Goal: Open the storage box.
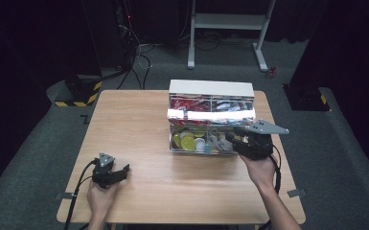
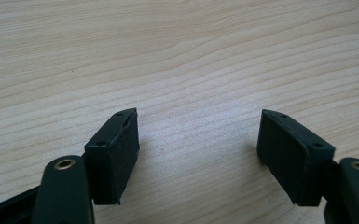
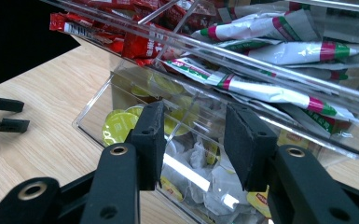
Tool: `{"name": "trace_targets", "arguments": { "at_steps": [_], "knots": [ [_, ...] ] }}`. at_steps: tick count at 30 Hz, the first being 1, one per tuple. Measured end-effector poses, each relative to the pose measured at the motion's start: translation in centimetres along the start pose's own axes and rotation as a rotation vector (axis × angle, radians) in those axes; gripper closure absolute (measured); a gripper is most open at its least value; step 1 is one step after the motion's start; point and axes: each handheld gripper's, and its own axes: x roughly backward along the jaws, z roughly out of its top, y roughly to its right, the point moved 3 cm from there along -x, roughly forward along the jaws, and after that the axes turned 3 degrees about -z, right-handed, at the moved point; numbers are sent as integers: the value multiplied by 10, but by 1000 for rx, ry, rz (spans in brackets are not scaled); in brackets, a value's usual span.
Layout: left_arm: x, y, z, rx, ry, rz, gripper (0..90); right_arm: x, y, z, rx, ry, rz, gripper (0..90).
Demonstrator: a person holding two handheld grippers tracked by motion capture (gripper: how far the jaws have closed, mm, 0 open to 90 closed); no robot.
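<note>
tea bags (image 3: 205, 186) blur behind right hand-held gripper (image 3: 193, 140), narrowly parted, holding nothing.

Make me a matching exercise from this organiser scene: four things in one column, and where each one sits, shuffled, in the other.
Things:
1. red sachets
2. yellow-lidded capsules
3. white striped sachets
4. left gripper

Places:
A. lower tier of the clear box, left compartment
B. low over the bare table, apart from the box
C. upper tier, left compartment
D. upper tier, right compartment

Pairs: 1-C, 2-A, 3-D, 4-B
</note>
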Motion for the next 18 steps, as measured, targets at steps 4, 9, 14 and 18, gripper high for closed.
{"name": "trace_targets", "arguments": {
  "at_steps": [4, 9, 14, 18],
  "knots": [
    [0, 0, 0, 0, 0, 0, 297, -2, 1, 4, -5, -9, 8, 583],
    [0, 0, 0, 0, 0, 0, 297, -3, 2, 9, -8, -12, 8, 583],
    [0, 0, 0, 0, 0, 0, 296, -5, 4, 13, -12, -17, 4, 583],
    [0, 0, 0, 0, 0, 0, 296, -5, 5, 17, -9, -16, 3, 583]
  ]
}}
